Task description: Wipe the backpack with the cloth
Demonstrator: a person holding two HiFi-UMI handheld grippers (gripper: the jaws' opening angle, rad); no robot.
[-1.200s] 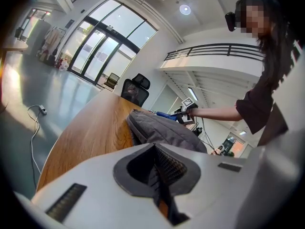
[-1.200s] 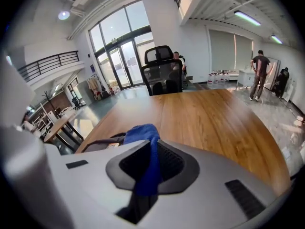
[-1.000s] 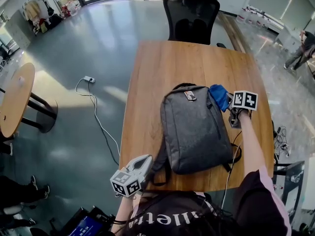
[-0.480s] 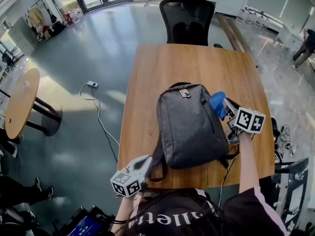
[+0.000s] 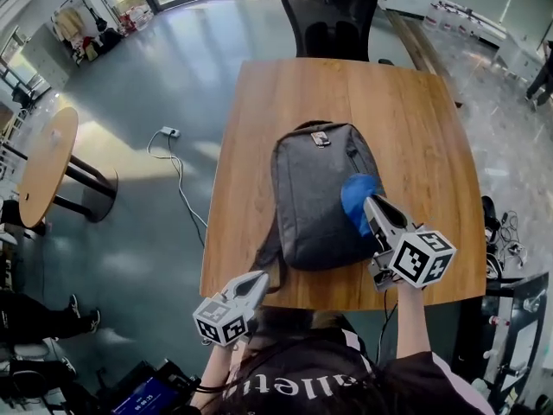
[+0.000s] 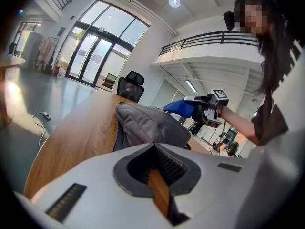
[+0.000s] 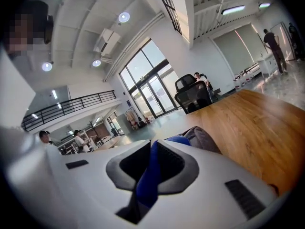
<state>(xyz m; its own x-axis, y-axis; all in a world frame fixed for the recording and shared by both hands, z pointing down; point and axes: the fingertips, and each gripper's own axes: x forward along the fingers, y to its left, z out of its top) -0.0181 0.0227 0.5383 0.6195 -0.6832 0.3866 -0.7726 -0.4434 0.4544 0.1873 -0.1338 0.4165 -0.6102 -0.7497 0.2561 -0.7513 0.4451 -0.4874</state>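
Note:
A grey backpack point(image 5: 315, 193) lies flat on the wooden table point(image 5: 415, 119), its straps toward the near edge. My right gripper point(image 5: 371, 207) is shut on a blue cloth point(image 5: 357, 199), which presses on the backpack's right side, near its lower half. The right gripper view has the cloth point(image 7: 151, 173) pinched between the jaws, with the backpack point(image 7: 204, 140) just beyond. My left gripper point(image 5: 252, 285) hangs shut and holds nothing, at the near table edge by the backpack's straps. The left gripper view looks across the backpack point(image 6: 147, 120) to the cloth point(image 6: 178, 107) and the right gripper point(image 6: 194, 104).
A black office chair point(image 5: 328, 15) stands at the table's far end. A round wooden table point(image 5: 47, 158) is off to the left. A power strip with its cable point(image 5: 170, 133) lies on the grey floor. People stand in the background of the right gripper view.
My right gripper has dragged the blue cloth from the backpack's upper right corner down its right side toward me. The left gripper has stayed put.

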